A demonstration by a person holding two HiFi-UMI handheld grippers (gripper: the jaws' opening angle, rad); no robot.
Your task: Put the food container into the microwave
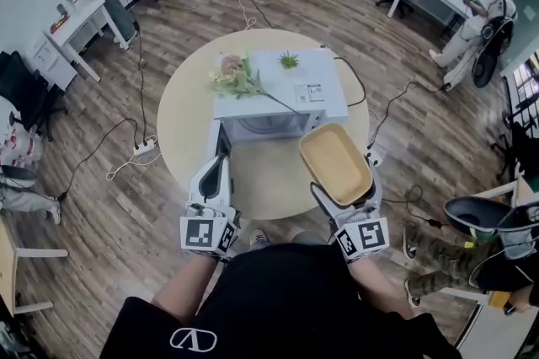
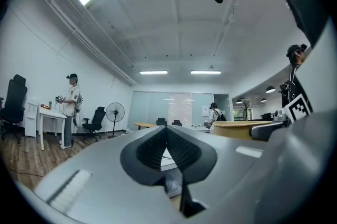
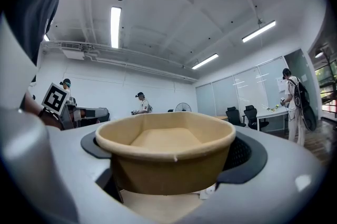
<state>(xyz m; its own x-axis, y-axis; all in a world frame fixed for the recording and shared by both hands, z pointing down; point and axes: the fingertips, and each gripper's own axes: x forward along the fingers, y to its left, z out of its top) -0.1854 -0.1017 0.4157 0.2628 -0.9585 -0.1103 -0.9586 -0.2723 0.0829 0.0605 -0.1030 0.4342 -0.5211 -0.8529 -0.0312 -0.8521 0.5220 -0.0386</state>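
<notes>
— Open office, wood floor, and your round table (image 1: 181, 121) carries the microwave (image 1: 324, 75) with flowers (image 1: 240, 79) lying on top. You hold the food container (image 1: 335, 163) in the air over the table's near right edge, gripped at its near rim by your right gripper (image 1: 341, 201).

— Agreed. Your right gripper view shows the jaws clamped on the container's wall, one on each side, and the container (image 3: 166, 157) looks empty. Your left gripper (image 1: 212, 176) has its jaws together on nothing. It hangs just beside what looks like the microwave door (image 1: 221, 148), swung out to the left.

— So your pickup is done, and the door seems open. What's left for you is to bring the container forward and left into the opening, set it down and let go.

— Then shut the door, if you count that. The container sits right of the opening and on your side of it, so I judge the loading itself is not yet started.
</notes>
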